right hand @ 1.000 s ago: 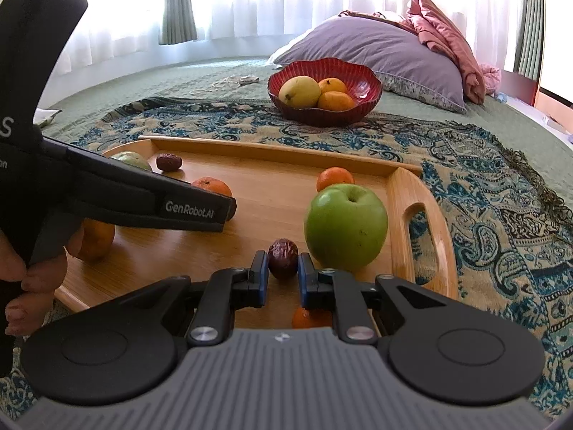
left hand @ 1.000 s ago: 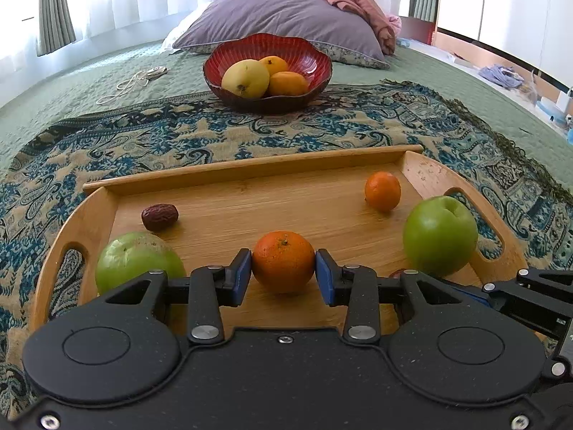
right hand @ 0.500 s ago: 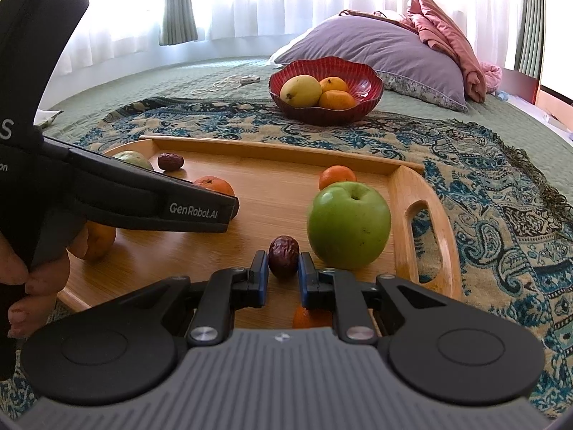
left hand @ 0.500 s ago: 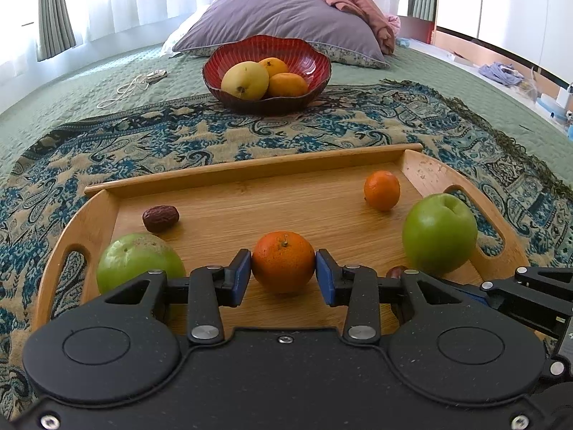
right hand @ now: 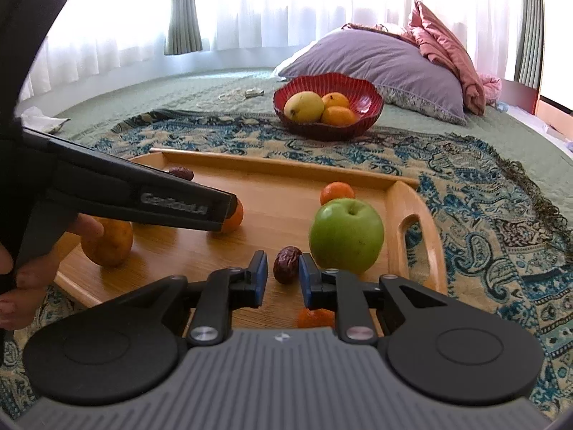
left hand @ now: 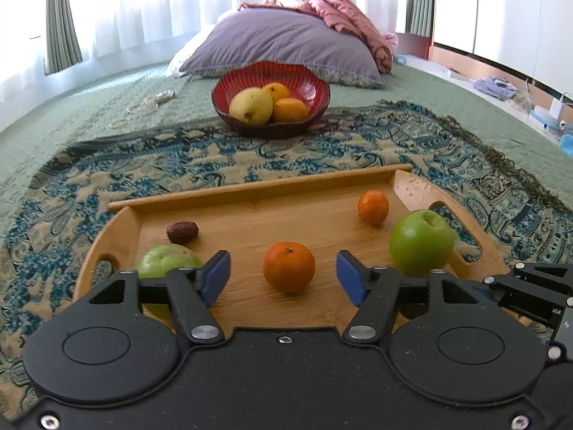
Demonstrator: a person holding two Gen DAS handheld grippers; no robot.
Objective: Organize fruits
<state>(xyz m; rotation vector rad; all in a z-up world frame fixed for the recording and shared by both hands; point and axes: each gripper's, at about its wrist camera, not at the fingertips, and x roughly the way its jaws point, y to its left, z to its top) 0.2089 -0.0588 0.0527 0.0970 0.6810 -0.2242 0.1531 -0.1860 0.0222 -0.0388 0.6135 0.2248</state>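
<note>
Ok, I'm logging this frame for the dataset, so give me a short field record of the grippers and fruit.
left gripper: open, jaws either side of the orange, not touching
right gripper: open, jaws astride a date
tray: wooden, also holds two green apples, a small orange, a second date
bowl: red, beyond tray, three fruits inside

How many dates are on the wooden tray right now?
2. One date sits between the right gripper's fingers; the other date lies in the tray's far left corner. The grippers may hide more.
</note>
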